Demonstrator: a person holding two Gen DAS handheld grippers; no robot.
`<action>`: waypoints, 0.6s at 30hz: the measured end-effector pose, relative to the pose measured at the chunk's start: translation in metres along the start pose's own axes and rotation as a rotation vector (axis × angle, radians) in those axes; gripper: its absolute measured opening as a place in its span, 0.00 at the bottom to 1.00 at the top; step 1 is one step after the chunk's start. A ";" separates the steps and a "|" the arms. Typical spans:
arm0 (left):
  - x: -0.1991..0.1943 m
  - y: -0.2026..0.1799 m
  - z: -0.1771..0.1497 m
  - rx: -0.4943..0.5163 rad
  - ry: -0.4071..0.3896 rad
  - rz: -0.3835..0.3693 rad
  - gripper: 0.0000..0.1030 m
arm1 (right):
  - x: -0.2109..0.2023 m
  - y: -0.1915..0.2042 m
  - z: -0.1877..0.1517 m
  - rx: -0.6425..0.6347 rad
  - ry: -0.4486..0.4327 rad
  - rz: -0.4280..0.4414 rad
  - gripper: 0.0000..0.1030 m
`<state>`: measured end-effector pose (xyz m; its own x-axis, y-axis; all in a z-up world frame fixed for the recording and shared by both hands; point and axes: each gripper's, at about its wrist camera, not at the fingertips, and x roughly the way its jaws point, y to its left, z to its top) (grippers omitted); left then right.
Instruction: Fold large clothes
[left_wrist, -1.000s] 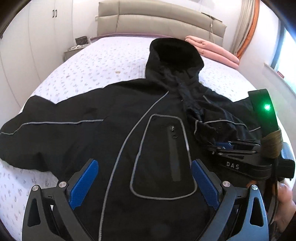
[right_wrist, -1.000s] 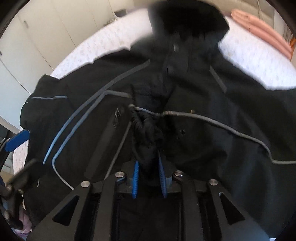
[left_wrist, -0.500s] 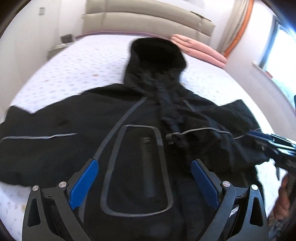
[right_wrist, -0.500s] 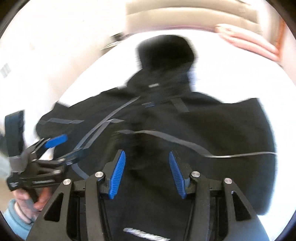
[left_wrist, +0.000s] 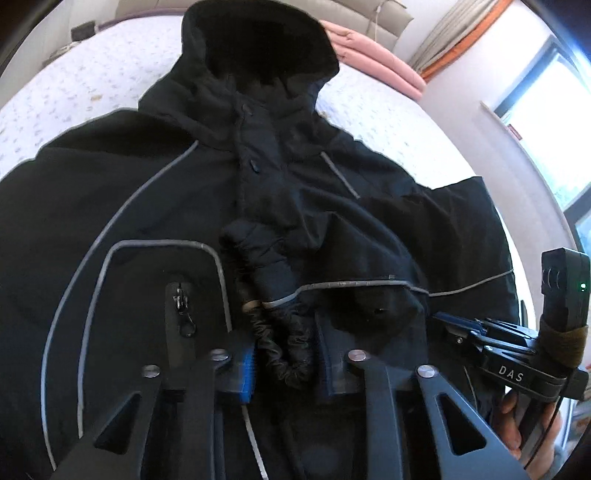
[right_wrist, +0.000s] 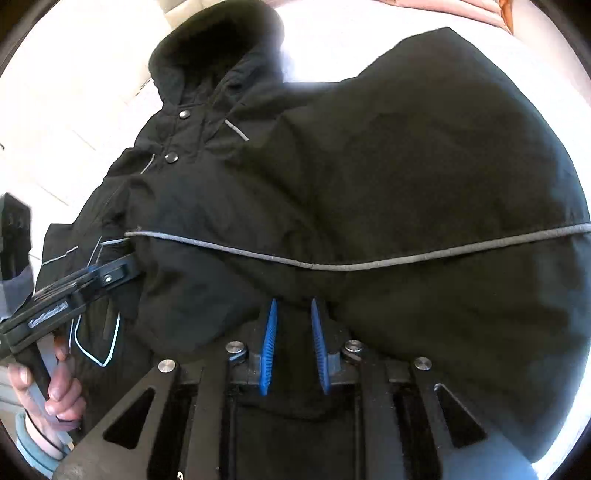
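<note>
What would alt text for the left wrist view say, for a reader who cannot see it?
The left tool is closed on the elastic cuff of a black hooded jacket spread on a white patterned bed. The right tool reaches to the jacket's edge at right, and pink bedding lies beyond the hood.

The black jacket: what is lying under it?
The jacket lies on a white, speckled bed, with pink bedding behind the hood. Whatever lies directly beneath the jacket is covered.
</note>
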<state>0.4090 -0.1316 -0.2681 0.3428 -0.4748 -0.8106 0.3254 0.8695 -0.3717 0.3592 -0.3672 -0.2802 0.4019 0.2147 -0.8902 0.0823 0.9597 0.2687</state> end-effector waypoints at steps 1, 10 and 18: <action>-0.006 -0.002 0.000 0.015 -0.019 -0.004 0.21 | -0.003 0.001 0.000 -0.016 -0.001 0.000 0.21; -0.102 0.036 0.003 -0.024 -0.192 -0.009 0.19 | -0.089 0.045 -0.008 -0.129 -0.102 0.054 0.28; -0.105 0.122 -0.024 -0.132 -0.113 0.072 0.24 | -0.083 0.044 -0.004 -0.113 -0.138 -0.121 0.40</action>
<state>0.3919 0.0275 -0.2391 0.4604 -0.4167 -0.7838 0.1810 0.9085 -0.3767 0.3262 -0.3420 -0.1957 0.5170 0.0773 -0.8525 0.0376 0.9929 0.1129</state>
